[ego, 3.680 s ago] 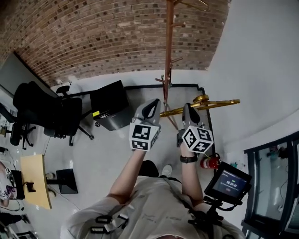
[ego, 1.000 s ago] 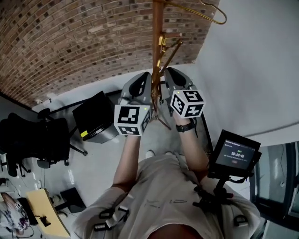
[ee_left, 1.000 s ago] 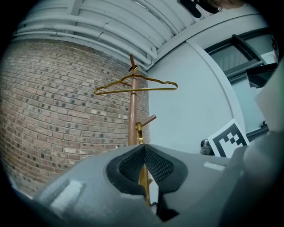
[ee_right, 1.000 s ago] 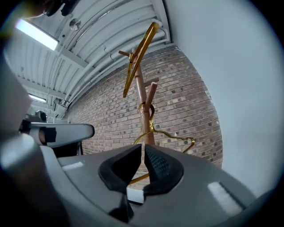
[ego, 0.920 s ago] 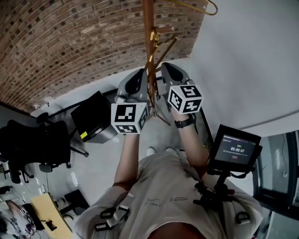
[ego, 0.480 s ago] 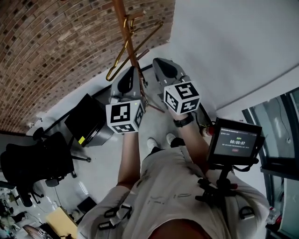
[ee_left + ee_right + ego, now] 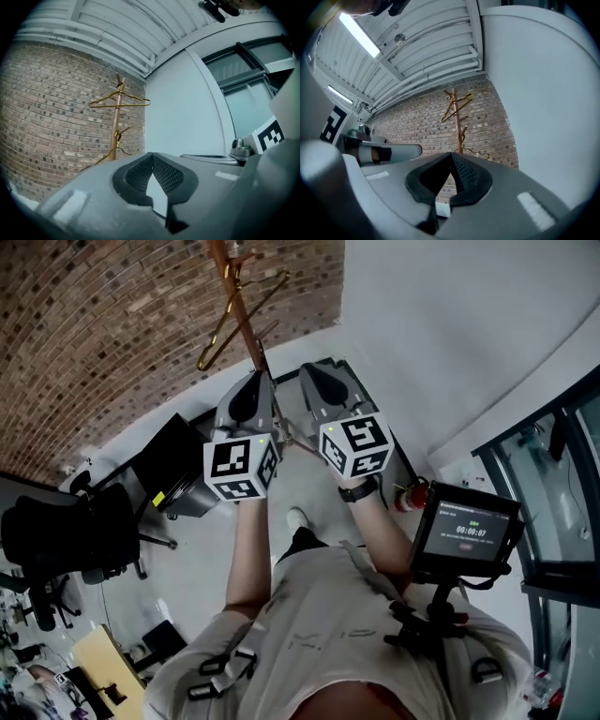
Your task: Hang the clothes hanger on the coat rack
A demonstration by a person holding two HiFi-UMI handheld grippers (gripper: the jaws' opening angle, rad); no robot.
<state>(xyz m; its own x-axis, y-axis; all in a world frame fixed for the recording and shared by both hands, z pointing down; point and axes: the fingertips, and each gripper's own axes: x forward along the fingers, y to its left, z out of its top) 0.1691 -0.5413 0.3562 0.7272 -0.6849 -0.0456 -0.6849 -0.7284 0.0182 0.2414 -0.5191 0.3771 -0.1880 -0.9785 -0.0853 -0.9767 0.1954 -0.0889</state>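
As the hanger [image 7: 120,99] hangs on the rack [image 7: 114,133], fingers [image 7: 136,174] sit clear.

brick wall [image 7: 112,324] rose beyond the fingers [image 7: 246,401] | black cabinet [image 7: 176,472] and office chair [image 7: 61,540] stood left of them | fire extinguisher [image 7: 410,495] and timer screen [image 7: 466,532] sat right, behind them

There's the coat rack [image 7: 115,129], a slim copper-brown pole standing upright in front of the brick wall [image 7: 56,108], with short pegs angling off it. A gold wire clothes hanger [image 7: 120,100] hangs by its hook right at the top, its bar roughly level (it looks tilted in the right gripper view). A second gold hanger [image 7: 111,153] hangs off a lower peg, slanting down beside the pole.
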